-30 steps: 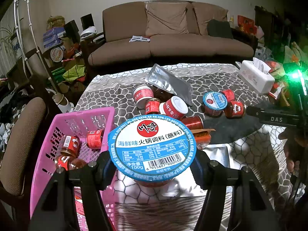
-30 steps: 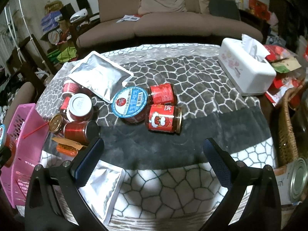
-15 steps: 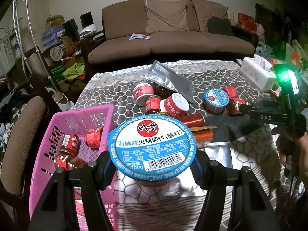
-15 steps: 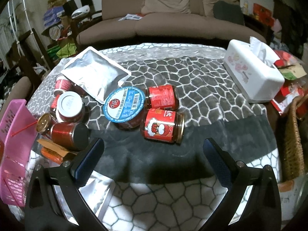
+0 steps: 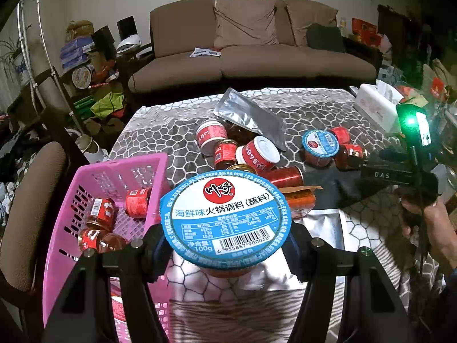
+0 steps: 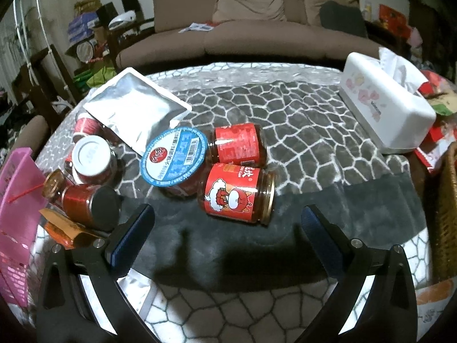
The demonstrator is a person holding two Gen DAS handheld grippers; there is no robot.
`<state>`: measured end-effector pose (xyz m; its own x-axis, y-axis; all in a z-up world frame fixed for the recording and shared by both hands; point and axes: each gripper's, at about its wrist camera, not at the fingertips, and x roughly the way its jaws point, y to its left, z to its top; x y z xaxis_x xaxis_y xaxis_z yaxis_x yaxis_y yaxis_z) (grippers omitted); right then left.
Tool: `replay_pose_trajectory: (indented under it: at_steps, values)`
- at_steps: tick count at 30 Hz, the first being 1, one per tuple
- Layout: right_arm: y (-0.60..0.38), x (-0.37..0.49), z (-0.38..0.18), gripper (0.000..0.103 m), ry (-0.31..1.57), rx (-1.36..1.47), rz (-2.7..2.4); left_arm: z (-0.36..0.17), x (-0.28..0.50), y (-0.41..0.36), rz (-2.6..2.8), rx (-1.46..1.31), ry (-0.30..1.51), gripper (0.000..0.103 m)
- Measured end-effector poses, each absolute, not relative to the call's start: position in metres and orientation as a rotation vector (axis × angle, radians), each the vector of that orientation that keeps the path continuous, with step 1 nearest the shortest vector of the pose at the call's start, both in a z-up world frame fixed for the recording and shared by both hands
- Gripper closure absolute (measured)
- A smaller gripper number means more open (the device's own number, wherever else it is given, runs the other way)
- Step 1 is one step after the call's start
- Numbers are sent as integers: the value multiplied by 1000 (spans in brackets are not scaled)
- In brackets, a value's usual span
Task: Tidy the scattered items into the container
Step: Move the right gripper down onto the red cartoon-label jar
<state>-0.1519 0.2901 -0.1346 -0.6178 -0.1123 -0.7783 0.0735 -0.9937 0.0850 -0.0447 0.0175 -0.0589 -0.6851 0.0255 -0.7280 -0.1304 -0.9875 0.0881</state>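
While left gripper (image 5: 225, 245) fingers clamp the blue-lidded tub (image 5: 225, 214) beside the pink basket (image 5: 94, 177), right gripper (image 6: 225, 228) gapes empty before cartoon jar (image 6: 237, 193); next: drop tub in.

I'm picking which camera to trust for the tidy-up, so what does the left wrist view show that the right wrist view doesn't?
Only the left wrist view: the left hand-held gripper clamped on a blue-lidded sauce cup, and jars inside the pink basket.
Only the right wrist view: the right hand-held gripper open and empty, above a cartoon-label jar.
Both: the foil pouch, tissue box and sofa.
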Motion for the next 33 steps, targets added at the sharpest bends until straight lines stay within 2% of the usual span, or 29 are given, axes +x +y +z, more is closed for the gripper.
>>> replay_pose_trajectory:
  at_steps: [14,33]
  values:
    - [281,-170,-158,6,-2,1381,-2722,-61,-50,8,2815,-1219,190,38]
    - [285,-191,-173,8,-92,1419,-2735,-66,-52,3,2814,-1247,198,37]
